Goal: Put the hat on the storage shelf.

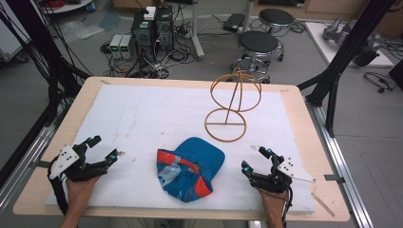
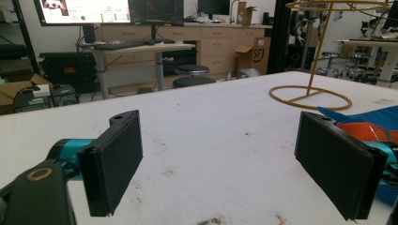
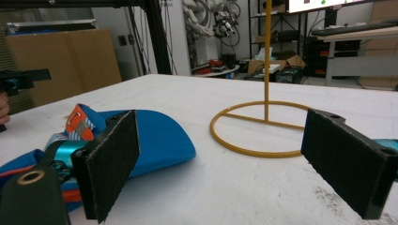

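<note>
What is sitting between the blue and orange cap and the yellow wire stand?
Nothing: in the high view, only bare white table cover separates the blue and orange cap from the yellow wire stand.

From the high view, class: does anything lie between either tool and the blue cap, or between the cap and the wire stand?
Nothing visible does. The left tool and right tool flank the blue cap over bare white mat. The wire stand is beyond the cap, with only mat between them.

A grey floor (image 1: pixel 366 118) lies beyond the counter (image 1: pixel 294 102), with two black stools (image 1: pixel 259 45), computer towers (image 1: pixel 152 28) amid tangled cables, wooden cabinets (image 2: pixel 220 47) and a lit monitor (image 2: pixel 84 10).
</note>
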Action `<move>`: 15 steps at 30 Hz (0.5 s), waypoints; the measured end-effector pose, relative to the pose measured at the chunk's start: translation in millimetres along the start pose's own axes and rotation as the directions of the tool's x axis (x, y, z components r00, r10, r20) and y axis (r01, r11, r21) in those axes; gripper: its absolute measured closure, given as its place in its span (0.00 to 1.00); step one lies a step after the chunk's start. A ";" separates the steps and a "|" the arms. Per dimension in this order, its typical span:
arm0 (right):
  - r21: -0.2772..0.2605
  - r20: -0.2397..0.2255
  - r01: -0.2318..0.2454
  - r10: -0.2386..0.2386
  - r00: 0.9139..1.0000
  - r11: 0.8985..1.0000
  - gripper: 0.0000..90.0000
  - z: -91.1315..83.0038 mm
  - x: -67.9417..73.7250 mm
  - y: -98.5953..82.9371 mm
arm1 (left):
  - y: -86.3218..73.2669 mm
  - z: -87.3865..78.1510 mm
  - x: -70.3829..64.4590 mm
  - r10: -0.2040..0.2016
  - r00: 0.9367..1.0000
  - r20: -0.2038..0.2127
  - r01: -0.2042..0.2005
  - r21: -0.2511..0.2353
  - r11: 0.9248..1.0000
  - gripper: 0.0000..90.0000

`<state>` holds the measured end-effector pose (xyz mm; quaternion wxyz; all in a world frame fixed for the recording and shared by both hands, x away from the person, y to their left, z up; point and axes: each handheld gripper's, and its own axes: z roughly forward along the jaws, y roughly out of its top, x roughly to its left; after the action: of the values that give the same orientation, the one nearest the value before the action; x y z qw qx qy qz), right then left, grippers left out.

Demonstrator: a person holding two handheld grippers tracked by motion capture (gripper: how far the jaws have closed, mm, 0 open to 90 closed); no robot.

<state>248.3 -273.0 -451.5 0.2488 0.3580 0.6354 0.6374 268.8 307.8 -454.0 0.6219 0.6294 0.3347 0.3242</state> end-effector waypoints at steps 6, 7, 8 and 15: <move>0.013 -0.011 0.037 -0.037 0.999 0.999 0.12 6.3 7.4 7.4 | 0.0 -0.1 0.0 0.000 1.000 0.001 0.000 0.000 1.000 0.18; 0.020 -0.014 0.040 -0.040 0.999 0.999 0.12 7.9 10.0 9.8 | 0.0 -0.1 0.0 0.001 1.000 0.001 -0.001 0.001 1.000 0.18; 0.034 -0.028 0.057 -0.056 0.998 0.998 0.12 11.8 15.3 15.2 | 0.0 -0.1 0.0 0.000 1.000 0.001 0.000 0.000 1.000 0.18; 0.064 -0.091 0.120 -0.114 0.989 0.991 0.12 26.9 34.0 38.3 | 0.0 -0.1 0.0 0.000 1.000 0.001 0.000 0.001 1.000 0.18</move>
<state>253.2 -232.4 -410.6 0.2452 0.3004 0.6871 0.6144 268.7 307.9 -454.0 0.6218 0.6297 0.3345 0.3239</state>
